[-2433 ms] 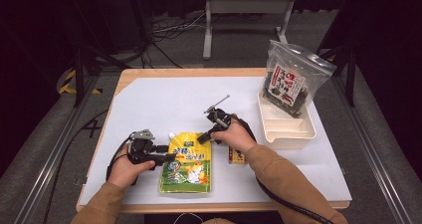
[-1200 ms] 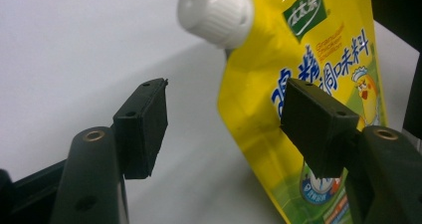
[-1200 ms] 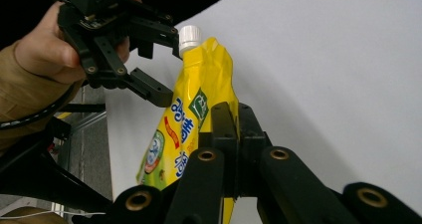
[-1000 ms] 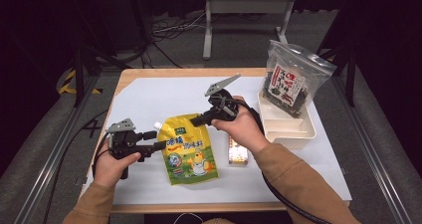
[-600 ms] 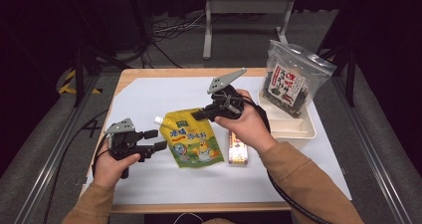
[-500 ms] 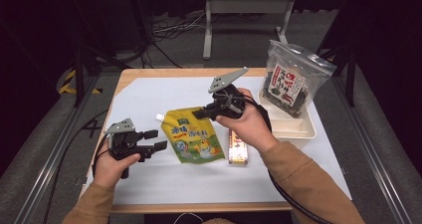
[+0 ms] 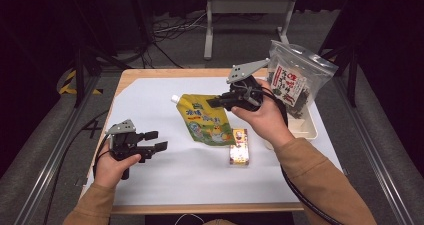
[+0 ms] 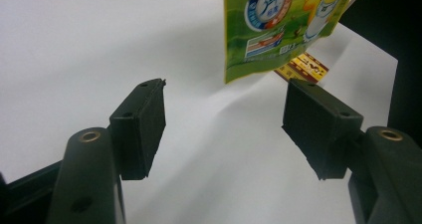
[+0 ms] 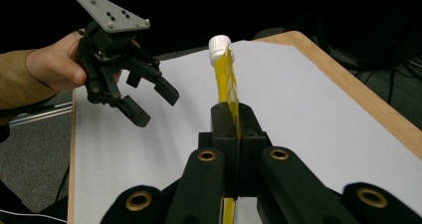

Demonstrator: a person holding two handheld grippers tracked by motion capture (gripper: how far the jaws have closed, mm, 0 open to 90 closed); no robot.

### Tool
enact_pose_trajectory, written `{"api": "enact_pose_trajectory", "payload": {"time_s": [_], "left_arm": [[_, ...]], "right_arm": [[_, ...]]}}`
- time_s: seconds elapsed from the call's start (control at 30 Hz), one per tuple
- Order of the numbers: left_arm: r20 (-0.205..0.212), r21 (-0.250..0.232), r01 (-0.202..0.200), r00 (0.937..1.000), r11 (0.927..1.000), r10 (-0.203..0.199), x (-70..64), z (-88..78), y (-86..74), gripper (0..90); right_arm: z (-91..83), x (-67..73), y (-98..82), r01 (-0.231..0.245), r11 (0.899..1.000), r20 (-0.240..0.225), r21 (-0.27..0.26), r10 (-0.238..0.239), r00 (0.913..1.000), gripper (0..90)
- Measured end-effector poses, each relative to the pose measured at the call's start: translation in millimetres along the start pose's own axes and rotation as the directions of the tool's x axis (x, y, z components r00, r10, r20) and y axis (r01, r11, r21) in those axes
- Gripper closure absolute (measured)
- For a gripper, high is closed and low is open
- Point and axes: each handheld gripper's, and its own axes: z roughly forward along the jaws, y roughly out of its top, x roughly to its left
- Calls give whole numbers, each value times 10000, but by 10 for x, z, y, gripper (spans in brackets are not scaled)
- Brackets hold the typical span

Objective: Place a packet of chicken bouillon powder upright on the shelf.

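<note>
High view: the table carries a white sheet that leaves a strip of bare wood at the far and near edges. The left half of the sheet lies open, with wide room around the left gripper, which sits near the left edge. On the right side things crowd together: a white tray at the right edge, a dark bag standing in it, and a small box lying flat on the sheet just in front of the right hand. The right gripper holds the pouch by its upper right edge; the pouch hangs tilted above the middle of the sheet, cap toward the far left, its lower corner over the box. The left gripper's fingers are spread, with nothing between them.

Left gripper view: the two fingers stand well apart over bare sheet. The pouch hangs ahead and above, clear of the sheet, and the box peeks out below it. Nothing touches the pads.

Right gripper view: the fingers are pressed together on the pouch's thin edge, which runs away edge-on to the white cap. Beyond, to the left, the left gripper hovers with fingers spread, over open sheet. The wooden table edge runs along the right.
</note>
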Motion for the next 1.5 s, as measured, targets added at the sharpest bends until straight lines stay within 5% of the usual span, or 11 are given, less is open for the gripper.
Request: {"api": "enact_pose_trajectory", "payload": {"time_s": [0.97,1.5], "left_arm": [[-145,136,297,9995,9995,-295,124,44,-104,338],[-182,149,404,9990,9991,-401,140,51,-115,338]], "right_arm": [[-947,-220,-122,550,9950,1181,-828,-450,9920,900],[-1334,-302,-247,425,9941,1735,-1001,-247,9845,900]]}}
